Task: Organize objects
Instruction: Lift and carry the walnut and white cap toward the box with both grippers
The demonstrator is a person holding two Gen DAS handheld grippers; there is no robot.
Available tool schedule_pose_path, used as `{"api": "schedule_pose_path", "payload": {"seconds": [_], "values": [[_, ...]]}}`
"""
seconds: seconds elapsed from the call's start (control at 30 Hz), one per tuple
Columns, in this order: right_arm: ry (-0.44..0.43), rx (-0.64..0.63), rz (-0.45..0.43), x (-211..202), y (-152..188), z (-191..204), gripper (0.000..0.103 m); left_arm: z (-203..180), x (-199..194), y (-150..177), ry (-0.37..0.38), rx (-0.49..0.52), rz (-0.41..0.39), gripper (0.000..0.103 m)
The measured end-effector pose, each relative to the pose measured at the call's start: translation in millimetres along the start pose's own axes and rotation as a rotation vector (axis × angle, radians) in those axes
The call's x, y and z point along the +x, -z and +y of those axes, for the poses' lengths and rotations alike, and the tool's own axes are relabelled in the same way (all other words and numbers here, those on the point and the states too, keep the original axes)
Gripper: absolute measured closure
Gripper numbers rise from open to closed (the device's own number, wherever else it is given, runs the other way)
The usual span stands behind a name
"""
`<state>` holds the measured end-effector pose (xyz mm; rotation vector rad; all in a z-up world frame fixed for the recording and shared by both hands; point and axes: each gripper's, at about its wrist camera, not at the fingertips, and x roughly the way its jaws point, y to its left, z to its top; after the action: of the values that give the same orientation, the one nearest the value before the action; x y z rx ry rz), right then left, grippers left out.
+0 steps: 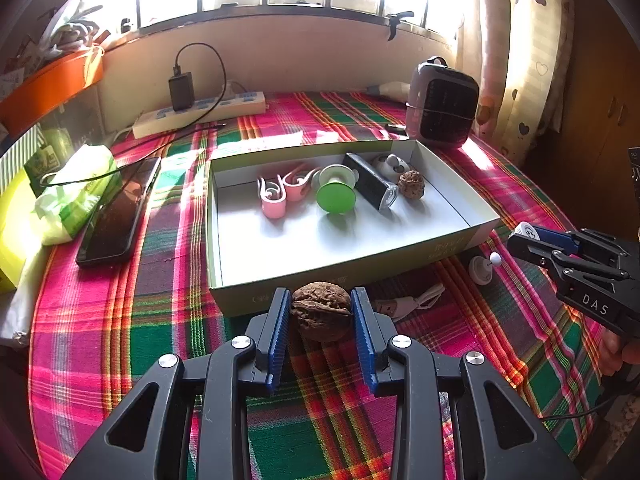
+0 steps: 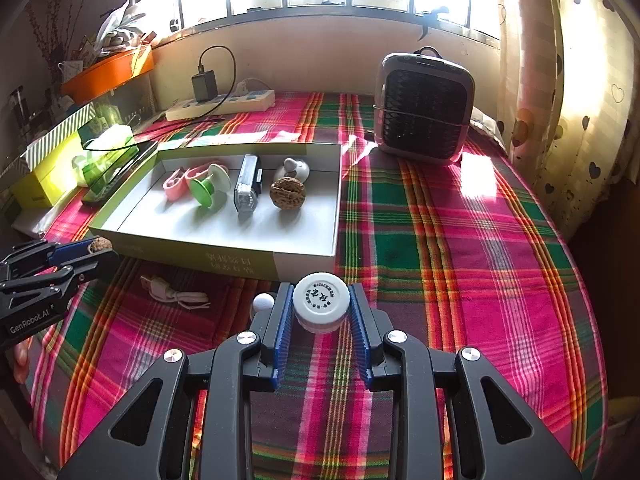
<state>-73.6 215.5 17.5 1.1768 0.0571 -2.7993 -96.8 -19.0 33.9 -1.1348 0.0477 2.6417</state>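
Observation:
My left gripper [image 1: 321, 304] is shut on a brown walnut [image 1: 321, 312], held just in front of the near wall of the shallow cardboard box [image 1: 320, 280]. My right gripper [image 2: 321, 300] is shut on a small white round jar [image 2: 321, 303] with a printed lid, lifted near the box's front right corner [image 2: 304, 266]. Inside the box lie pink clips [image 1: 274, 196], a green and white spool [image 1: 336, 192], a black flashlight [image 1: 370, 186], a white figurine [image 1: 390, 164] and a second walnut [image 1: 412, 185]. In the left wrist view the right gripper [image 1: 520, 236] shows at the right edge.
A plaid cloth [image 2: 460, 260] covers the table. A white cable [image 2: 176, 294] and a small white knobbed piece [image 1: 482, 268] lie in front of the box. A phone [image 1: 118, 212] and a green packet [image 1: 76, 192] sit left; a small heater [image 2: 424, 108] and a power strip [image 2: 224, 104] stand behind.

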Motion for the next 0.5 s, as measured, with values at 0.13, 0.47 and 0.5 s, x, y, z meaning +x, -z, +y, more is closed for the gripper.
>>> {"api": "schedule_pose_path", "payload": {"seconds": [0.13, 0.47, 0.5], "values": [[-0.021, -0.004, -0.015, -3.4, -5.2, 5.5, 0.074, -0.4, -4.0, -4.8, 0.002, 0.000, -0.014, 0.074], [-0.075, -0.031, -0.036, -1.2, -22.7, 23.5, 0.074, 5.4, -2.0, -16.8, -0.005, -0.011, -0.024, 0.074], [-0.082, -0.035, -0.036, -0.5, -24.7, 25.3, 0.074, 6.2, -1.5, -18.1, -0.008, -0.012, -0.025, 0.074]]}}
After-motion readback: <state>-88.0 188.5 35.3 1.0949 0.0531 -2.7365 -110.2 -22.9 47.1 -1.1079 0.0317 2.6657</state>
